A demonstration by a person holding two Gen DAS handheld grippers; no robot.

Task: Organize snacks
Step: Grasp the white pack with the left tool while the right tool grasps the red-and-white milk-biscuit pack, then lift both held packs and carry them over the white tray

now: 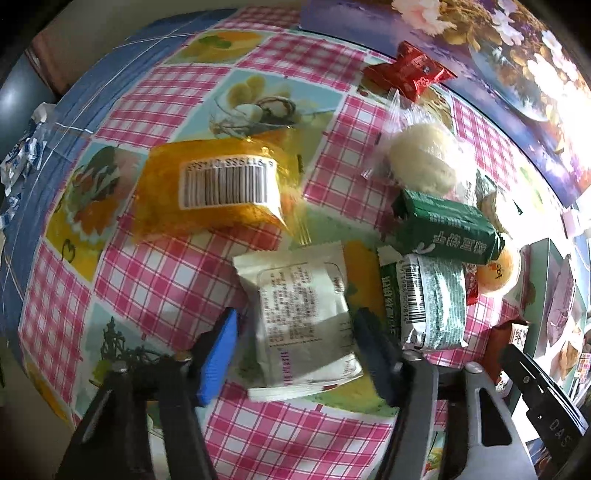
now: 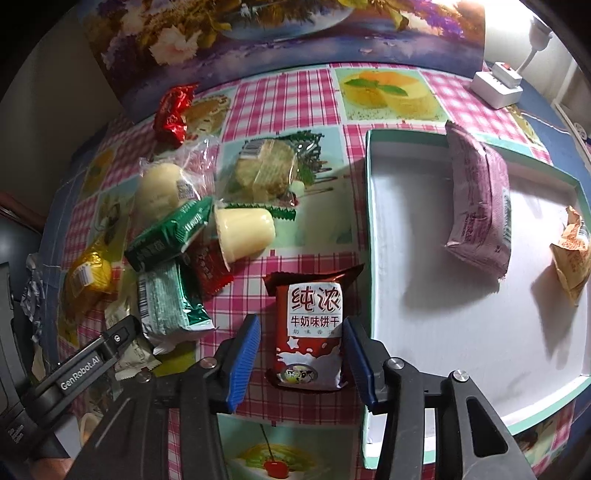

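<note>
In the left wrist view my left gripper (image 1: 299,354) is open around a white snack packet (image 1: 304,325) lying on the checked tablecloth; the blue pads stand on either side, apart from it. In the right wrist view my right gripper (image 2: 301,358) is open around a brown and white milk biscuit packet (image 2: 312,332) lying beside the white box (image 2: 373,236). The box holds a purple packet (image 2: 478,206) and an orange packet (image 2: 572,254).
A pile of snacks lies left of the box: green packets (image 2: 168,232), a pudding cup (image 2: 245,229), a round bun (image 2: 160,188), a red candy (image 2: 173,112), a yellow packet (image 1: 218,188). A flower picture (image 2: 280,33) stands behind. A white power strip (image 2: 496,86) sits far right.
</note>
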